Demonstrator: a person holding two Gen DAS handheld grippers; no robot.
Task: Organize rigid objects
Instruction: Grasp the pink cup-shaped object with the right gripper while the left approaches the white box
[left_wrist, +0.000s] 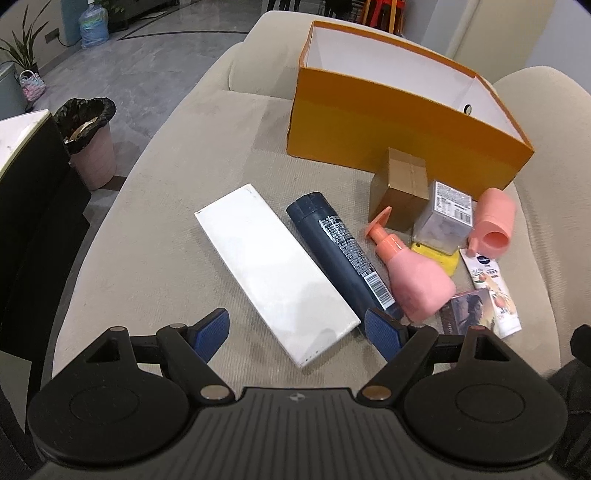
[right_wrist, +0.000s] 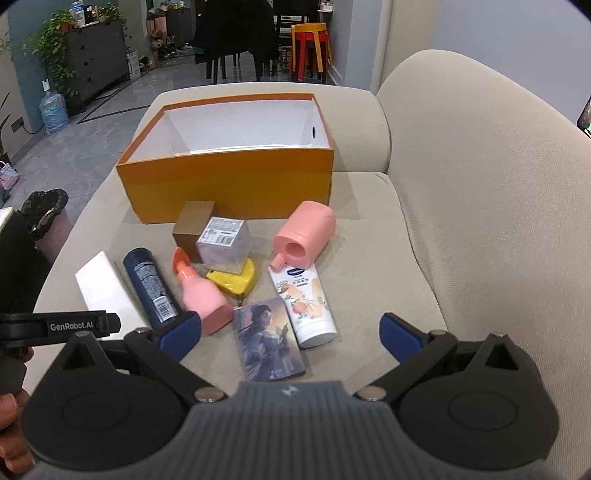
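Note:
An open orange box (left_wrist: 388, 125) (right_wrist: 229, 177) with a white inside stands at the back of a beige sofa seat. In front of it lie a flat white box (left_wrist: 273, 273) (right_wrist: 107, 291), a dark blue bottle (left_wrist: 340, 251) (right_wrist: 149, 284), a pink pump bottle (left_wrist: 413, 273) (right_wrist: 203, 295), a brown cube box (left_wrist: 400, 188) (right_wrist: 192, 225), a clear cube box (left_wrist: 443, 218) (right_wrist: 223, 243), a yellow piece (right_wrist: 236, 280), a pink cap piece (left_wrist: 493, 221) (right_wrist: 306, 236), a white lotion tube (left_wrist: 493, 291) (right_wrist: 306, 302) and a picture card box (right_wrist: 267, 339). My left gripper (left_wrist: 299, 332) is open over the white box's near end. My right gripper (right_wrist: 291, 336) is open above the card box.
A pink waste bin (left_wrist: 90, 144) with a black liner stands on the floor left of the sofa. The sofa's backrest (right_wrist: 480, 184) rises on the right. A hand (right_wrist: 11, 424) holds the left gripper's handle at the lower left. Stools and chairs stand far behind.

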